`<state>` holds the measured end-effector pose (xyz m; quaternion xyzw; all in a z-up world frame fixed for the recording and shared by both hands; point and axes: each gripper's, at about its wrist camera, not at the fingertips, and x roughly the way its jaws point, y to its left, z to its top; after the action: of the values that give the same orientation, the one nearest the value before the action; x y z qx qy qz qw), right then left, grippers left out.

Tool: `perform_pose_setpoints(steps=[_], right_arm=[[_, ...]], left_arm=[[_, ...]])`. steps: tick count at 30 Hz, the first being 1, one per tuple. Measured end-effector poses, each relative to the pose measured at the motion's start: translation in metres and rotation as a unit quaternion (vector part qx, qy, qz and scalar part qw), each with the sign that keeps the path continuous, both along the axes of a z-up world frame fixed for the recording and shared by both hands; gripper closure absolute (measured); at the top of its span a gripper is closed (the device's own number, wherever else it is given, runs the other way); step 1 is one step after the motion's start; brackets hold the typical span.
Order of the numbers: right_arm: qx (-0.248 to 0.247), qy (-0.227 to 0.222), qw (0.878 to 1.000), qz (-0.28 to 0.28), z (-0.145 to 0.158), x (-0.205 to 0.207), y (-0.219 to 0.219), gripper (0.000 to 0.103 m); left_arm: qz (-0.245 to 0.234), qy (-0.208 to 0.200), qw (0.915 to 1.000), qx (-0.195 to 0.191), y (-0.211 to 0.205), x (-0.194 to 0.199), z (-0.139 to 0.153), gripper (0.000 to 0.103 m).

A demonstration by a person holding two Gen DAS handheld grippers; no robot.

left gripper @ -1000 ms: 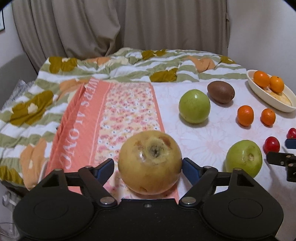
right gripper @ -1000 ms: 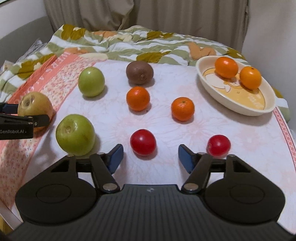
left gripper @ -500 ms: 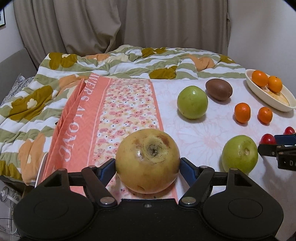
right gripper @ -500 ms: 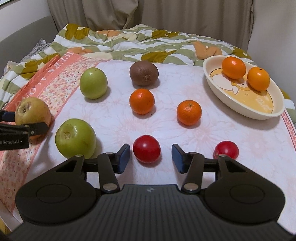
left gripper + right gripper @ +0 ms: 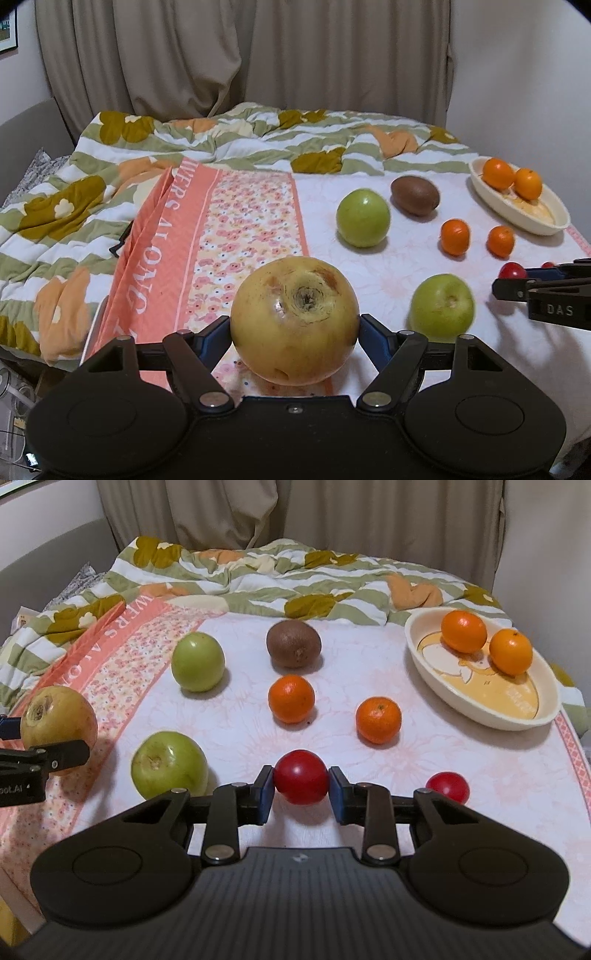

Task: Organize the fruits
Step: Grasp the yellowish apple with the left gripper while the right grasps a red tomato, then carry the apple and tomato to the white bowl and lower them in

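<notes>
At the bed's (image 5: 517, 775) near edge, left side: yellow fruit (image 5: 295, 321) gripped in the left claw (image 5: 295, 332), blue pads (image 5: 369, 332) mostly hidden behind it. Underside out of sight, so cannot tell whether resting on the orange flowered strip (image 5: 236, 221) or lifted. Skin dull yellow with brown blotches and a dark, sunken stem pit facing the camera.

Toward the near edge, middle: right claw (image 5: 301, 788) narrowed onto a tomato (image 5: 301, 782), both pads touching its sides. Tomato round, glossy, deep red. From the left view, only its top showing above the claw.

Second tomato (image 5: 447, 786) partly cut off behind the right claw's linkage. Left claw cropped by the frame's left edge in the right view.

Toward the far right corner: cream dish (image 5: 480, 716) with two oranges (image 5: 464, 631) touching. Two tangerines (image 5: 291, 698), a kiwi (image 5: 293, 643) and two green apples (image 5: 168, 766) loose mid-bed, apart.
</notes>
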<state>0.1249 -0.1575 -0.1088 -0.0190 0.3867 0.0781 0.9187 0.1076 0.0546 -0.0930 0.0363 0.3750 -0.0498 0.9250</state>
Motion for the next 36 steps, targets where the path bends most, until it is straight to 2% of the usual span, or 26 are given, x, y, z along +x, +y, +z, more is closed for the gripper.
perform_pose_setpoints(steps=[10, 19, 24, 36], right_arm=[[0.004, -0.017, 1.0, -0.015, 0.039, -0.023, -0.006, 0.056], [0.019, -0.027, 0.998, -0.045, 0.089, -0.047, -0.049, 0.056], [0.013, -0.038, 0.998, -0.049, 0.105, -0.054, -0.086, 0.056], [0.003, -0.06, 0.998, 0.016, 0.121, -0.028, -0.181, 0.056]], left_arm=[[-0.013, -0.035, 0.9993, -0.009, -0.005, -0.024, 0.042, 0.025], [-0.031, -0.062, 0.9974, -0.023, -0.025, -0.036, 0.08, 0.025], [-0.028, -0.079, 0.996, -0.03, -0.054, -0.041, 0.097, 0.025], [0.026, -0.111, 0.9927, -0.041, -0.156, -0.034, 0.119, 0.025]])
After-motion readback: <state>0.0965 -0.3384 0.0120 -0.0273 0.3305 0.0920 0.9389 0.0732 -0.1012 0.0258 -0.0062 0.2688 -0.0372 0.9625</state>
